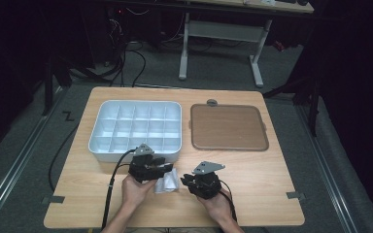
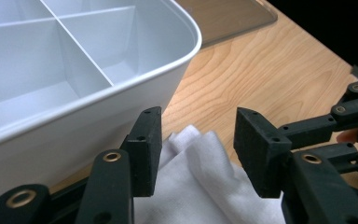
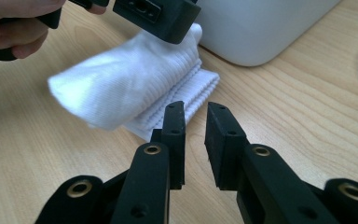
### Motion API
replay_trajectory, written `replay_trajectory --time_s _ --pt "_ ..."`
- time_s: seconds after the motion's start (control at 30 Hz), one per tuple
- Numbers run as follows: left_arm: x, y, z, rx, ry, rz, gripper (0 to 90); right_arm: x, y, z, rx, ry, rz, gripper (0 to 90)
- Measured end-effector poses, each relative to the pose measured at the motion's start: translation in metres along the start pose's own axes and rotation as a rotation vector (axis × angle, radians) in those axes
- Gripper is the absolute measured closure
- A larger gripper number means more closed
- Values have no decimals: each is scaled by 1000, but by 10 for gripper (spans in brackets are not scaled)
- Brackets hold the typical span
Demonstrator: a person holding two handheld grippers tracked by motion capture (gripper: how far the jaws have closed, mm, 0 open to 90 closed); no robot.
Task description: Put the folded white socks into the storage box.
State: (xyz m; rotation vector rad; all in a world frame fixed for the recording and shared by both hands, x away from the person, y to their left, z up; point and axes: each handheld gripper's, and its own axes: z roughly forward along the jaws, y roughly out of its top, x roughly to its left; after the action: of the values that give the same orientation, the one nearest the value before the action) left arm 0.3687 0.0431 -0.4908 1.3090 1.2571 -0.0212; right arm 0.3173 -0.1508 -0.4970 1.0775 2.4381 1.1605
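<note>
A folded white ribbed cloth point(image 1: 166, 182) lies on the wooden table just in front of the white compartment tray point(image 1: 102, 145). My left gripper point(image 1: 167, 170) hovers over the cloth point(image 2: 200, 186) with its jaws spread wide, and the fabric lies below and between them untouched. My right gripper point(image 1: 187, 180) sits to the right of the cloth. In the right gripper view my right gripper point(image 3: 196, 135) points at the cloth's ribbed end point(image 3: 135, 88), with only a narrow gap between the jaws and nothing in it. The left gripper point(image 3: 154, 14) hangs above the cloth there.
The tray's rounded corner point(image 2: 168, 70) stands right beside the left jaw. A flat brown lid point(image 1: 228, 127) lies to the right of the tray. Bare wood stretches along the table's front point(image 1: 262, 204) and left. A desk frame point(image 1: 257, 58) stands beyond the table.
</note>
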Motion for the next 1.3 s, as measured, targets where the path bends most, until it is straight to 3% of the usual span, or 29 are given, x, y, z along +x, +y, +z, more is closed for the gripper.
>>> replay_trajectory --time_s 0.33,0.6,1.0,1.13,1.3 --pt "2 7 -21 -18 10 9 515 7 9 -16 -44 9 -22 797" --pt "14 2 -38 -18 62 39 557 17 20 -19 -65 31 -49 801" --pt "15 -15 -30 31 81 83 578 39 40 -1 -67 82 -104 801" --pt "15 -19 -25 43 91 100 584 40 39 7 -35 81 -106 800" --pt "15 -24 -20 59 114 129 582 31 27 15 13 48 -95 800"
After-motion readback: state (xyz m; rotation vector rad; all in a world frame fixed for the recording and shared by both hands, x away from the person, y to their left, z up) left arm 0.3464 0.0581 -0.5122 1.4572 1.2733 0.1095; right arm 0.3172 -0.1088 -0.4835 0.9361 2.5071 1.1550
